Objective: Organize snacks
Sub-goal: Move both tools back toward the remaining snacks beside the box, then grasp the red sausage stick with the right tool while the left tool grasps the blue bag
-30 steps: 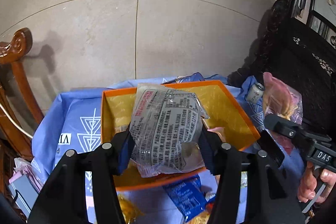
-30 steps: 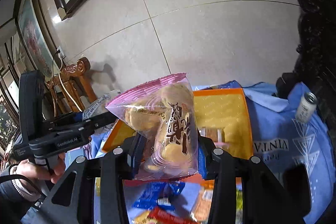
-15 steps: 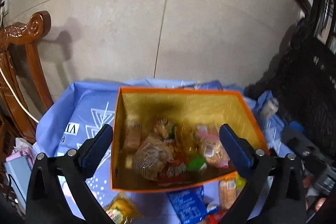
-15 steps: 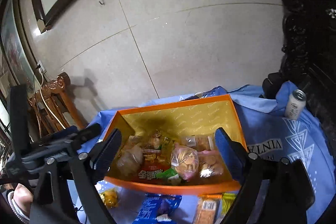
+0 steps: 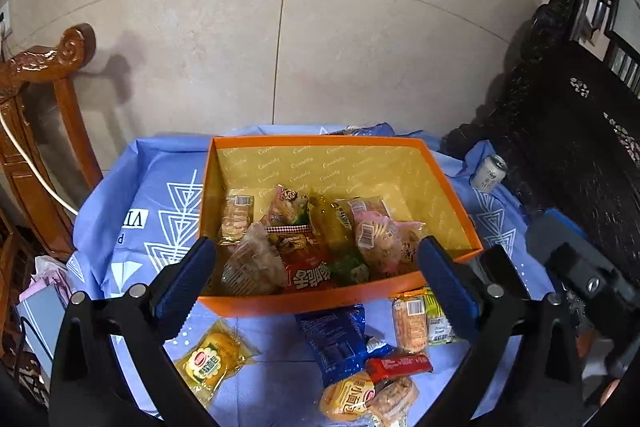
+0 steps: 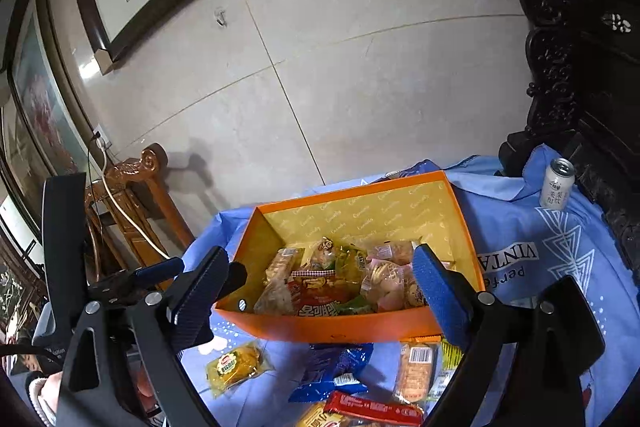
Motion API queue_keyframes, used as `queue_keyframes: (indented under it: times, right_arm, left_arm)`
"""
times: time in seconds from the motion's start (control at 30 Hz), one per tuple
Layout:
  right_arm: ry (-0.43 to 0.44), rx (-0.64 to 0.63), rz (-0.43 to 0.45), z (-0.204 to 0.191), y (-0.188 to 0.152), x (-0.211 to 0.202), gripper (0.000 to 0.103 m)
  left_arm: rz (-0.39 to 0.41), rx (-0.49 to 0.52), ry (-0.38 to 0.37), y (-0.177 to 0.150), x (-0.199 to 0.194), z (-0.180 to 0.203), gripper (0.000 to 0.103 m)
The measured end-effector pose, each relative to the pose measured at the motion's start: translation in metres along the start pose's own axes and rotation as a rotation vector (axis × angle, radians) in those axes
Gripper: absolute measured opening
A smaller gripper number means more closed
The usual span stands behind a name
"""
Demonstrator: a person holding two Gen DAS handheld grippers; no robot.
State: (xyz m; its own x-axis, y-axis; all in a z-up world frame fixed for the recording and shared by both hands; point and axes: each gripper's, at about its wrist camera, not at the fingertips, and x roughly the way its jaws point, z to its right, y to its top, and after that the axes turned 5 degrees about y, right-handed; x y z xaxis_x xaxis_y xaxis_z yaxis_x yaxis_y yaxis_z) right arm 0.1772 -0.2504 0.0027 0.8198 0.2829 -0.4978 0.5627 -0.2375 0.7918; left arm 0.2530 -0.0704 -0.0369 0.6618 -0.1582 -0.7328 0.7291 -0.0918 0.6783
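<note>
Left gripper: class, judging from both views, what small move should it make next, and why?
Probably lower the left gripper, open and empty, to the yellow packet on the blue cloth. The packet lies outside the orange box, which already holds snacks.

Both views look forward and down along gripper fingers from just above the table's near edge, close to the orange box (image 5: 340, 301) (image 6: 332, 325). The left-wrist view faces it nearly square on; the right-wrist view comes from further right (box skewed). They share the box, loose packets, blue cloth (image 5: 132, 227) (image 6: 516, 223), can (image 5: 488, 173) (image 6: 557, 183) and wall.
</note>
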Motion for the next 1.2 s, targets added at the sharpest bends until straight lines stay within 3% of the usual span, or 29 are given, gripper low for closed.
queue_keyframes:
  times: [0.17,0.3,0.5,0.63,0.77,0.9,1.03,1.13,1.17,1.2]
  right_arm:
    - [-0.012,-0.044,-0.009,0.000,-0.005,-0.018,0.094]
    - [0.040,-0.121,-0.012,0.018,-0.009,-0.034,0.094]
    - [0.098,-0.152,-0.200,0.068,-0.030,-0.029,0.095]
    - [0.127,-0.127,-0.268,0.077,-0.071,-0.014,0.095]
    - [0.116,-0.225,-0.329,0.059,-0.115,0.016,0.093]
    - [0.084,-0.269,-0.419,0.044,-0.143,0.058,0.073]
    - [0.049,-0.322,-0.487,0.040,-0.157,0.087,0.073]
    - [0.029,-0.356,-0.535,0.037,-0.164,0.098,0.072]
    - [0.012,-0.367,-0.532,0.037,-0.165,0.100,0.068]
    - [0.007,-0.363,-0.544,0.037,-0.164,0.102,0.042]
  left_arm:
    - [0.005,-0.037,0.008,-0.004,-0.012,-0.007,0.099]
    - [0.060,-0.051,0.120,-0.009,-0.023,-0.006,0.099]
    - [0.006,-0.115,0.189,-0.037,-0.023,0.002,0.099]
    - [-0.034,-0.061,0.165,-0.069,-0.020,-0.003,0.099]
    - [-0.060,-0.016,0.113,-0.100,-0.009,-0.030,0.099]
    - [-0.104,0.017,0.091,-0.122,0.006,-0.058,0.099]
    - [-0.135,-0.019,0.014,-0.130,0.018,-0.079,0.099]
    - [-0.154,0.017,-0.045,-0.128,0.034,-0.079,0.099]
    - [-0.157,0.036,-0.055,-0.126,0.039,-0.077,0.099]
    - [-0.162,0.055,-0.070,-0.124,0.045,-0.075,0.099]
